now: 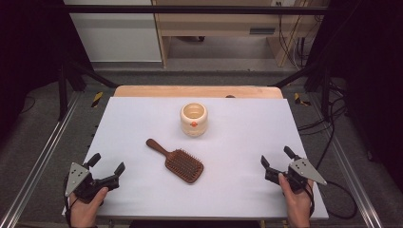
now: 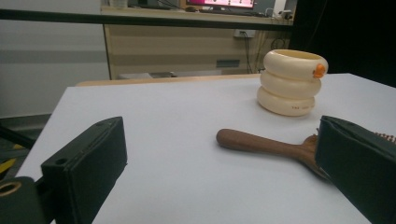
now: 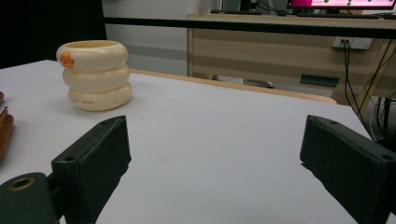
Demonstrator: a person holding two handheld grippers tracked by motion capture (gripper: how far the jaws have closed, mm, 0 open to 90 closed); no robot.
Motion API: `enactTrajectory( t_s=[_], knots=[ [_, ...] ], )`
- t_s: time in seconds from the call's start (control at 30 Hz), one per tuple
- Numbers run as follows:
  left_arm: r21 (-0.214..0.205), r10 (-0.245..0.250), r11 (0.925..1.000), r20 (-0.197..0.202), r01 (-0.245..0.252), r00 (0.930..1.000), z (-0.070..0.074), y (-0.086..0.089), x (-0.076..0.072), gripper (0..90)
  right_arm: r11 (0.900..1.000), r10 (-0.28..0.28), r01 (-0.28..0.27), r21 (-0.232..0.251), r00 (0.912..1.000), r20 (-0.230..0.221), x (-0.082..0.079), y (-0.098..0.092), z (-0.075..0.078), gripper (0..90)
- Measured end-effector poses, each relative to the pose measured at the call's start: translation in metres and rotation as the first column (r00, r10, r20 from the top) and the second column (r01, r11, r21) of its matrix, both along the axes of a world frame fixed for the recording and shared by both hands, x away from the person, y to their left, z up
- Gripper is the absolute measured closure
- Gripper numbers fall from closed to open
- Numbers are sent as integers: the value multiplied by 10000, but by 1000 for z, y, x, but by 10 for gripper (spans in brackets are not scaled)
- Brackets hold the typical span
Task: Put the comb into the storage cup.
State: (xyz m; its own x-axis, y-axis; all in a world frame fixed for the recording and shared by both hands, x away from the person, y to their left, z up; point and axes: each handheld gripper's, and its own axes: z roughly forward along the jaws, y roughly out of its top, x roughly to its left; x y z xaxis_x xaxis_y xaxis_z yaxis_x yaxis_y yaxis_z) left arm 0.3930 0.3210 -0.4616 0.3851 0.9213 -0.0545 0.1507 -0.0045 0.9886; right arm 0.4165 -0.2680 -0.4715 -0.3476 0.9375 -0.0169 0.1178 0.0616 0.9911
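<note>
A brown wooden paddle hairbrush [image 1: 178, 162] lies bristles up in the middle of the white table [image 1: 237, 142], its handle [image 2: 261, 143] pointing to the far left. Behind it stands a cream ribbed cup [image 1: 193, 119] made of three stacked rings, with a small orange mark on its front. My left gripper [image 1: 107, 165] rests at the near left corner, open, nothing between its jaws. My right gripper [image 1: 277, 157] rests at the near right corner, also open and empty. In the left gripper view the cup [image 2: 291, 82] stands upright beyond the brush. The right gripper view has the cup [image 3: 95, 74] at far left.
A wooden strip [image 1: 197, 91] runs along the table's far edge. Beyond it are a wooden desk [image 1: 223, 23], a white cabinet [image 1: 116, 35] and hanging cables [image 1: 290, 42]. Metal frame rails [image 1: 43, 156] flank the table on both sides.
</note>
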Motion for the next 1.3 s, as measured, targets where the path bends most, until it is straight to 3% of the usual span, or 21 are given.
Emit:
enactTrajectory(
  t_s=[0.2, 0.33, 0.57, 0.67, 0.77, 0.83, 0.87, 0.9, 1.0, 1.03, 1.07, 1.1, 1.13, 1.23, 1.27, 1.3],
  knots=[
    [-4, -187, 9998, -37, 187, 9998, 1, -4, -1, 26, 10000, -25, 25, -44, 10000, -37, 1, 0, 0, 83],
    [146, 44, 9999, 206, -47, 9998, 4, -5, -5, 71, 10000, -29, 28, -49, 9999, -141, 2, 0, -1, 81],
    [67, 161, 9998, 103, -162, 9998, 5, -3, -6, 149, 10000, -78, 77, -43, 9997, -215, 1, 0, -1, 81],
    [182, 234, 9996, 57, -235, 9997, 5, -3, -8, 304, 10000, -94, 94, -25, 9997, -207, 1, 0, -1, 81],
    [85, -167, 9998, -8, 167, 9999, 7, -5, -10, 447, 9999, -128, 127, -38, 9996, -233, 2, 0, -1, 81],
    [57, -284, 9996, -81, 284, 9996, 7, -6, -11, 476, 9999, -131, 130, -47, 9996, -235, 2, 1, -1, 81],
    [321, -420, 9986, -156, 425, 9990, 8, -9, -12, 628, 9999, -133, 131, -70, 9996, -252, 2, 1, -1, 81],
    [321, -420, 9986, -156, 425, 9990, 8, -9, -12, 660, 9999, -133, 131, -70, 9996, -252, 2, 1, -1, 81],
    [346, -714, 9967, -675, 738, 9952, 7, -14, -12, 780, 9999, -103, 99, -134, 9995, -296, 2, 2, -2, 81],
    [346, -714, 9967, -675, 738, 9952, 7, -14, -12, 825, 9998, -104, 99, -144, 9995, -285, 2, 2, -2, 82],
    [293, -1139, 9926, -1057, 1176, 9879, 7, -19, -12, 864, 9998, -99, 95, -151, 9996, -263, 2, 2, -1, 81],
    [293, -1139, 9926, -1057, 1176, 9879, 7, -19, -12, 899, 9998, -91, 87, -158, 9997, -246, 2, 2, -1, 82],
    [349, -1546, 9863, -1409, 1610, 9779, 9, -26, -12, 900, 9998, -87, 83, -172, 9997, -235, 1, 2, -1, 81],
    [734, -2016, 9736, -1676, 2161, 9650, 10, -39, -12, 900, 9998, -86, 81, -196, 9996, -255, 2, 3, -1, 81],
    [734, -2016, 9736, -1676, 2161, 9650, 10, -39, -12, 900, 9997, -84, 79, -209, 9996, -268, 2, 3, -1, 81],
    [951, -2177, 9668, -1786, 2371, 9595, 11, -44, -12, 900, 9997, -73, 67, -222, 9996, -270, 2, 3, -1, 81]
  ],
)
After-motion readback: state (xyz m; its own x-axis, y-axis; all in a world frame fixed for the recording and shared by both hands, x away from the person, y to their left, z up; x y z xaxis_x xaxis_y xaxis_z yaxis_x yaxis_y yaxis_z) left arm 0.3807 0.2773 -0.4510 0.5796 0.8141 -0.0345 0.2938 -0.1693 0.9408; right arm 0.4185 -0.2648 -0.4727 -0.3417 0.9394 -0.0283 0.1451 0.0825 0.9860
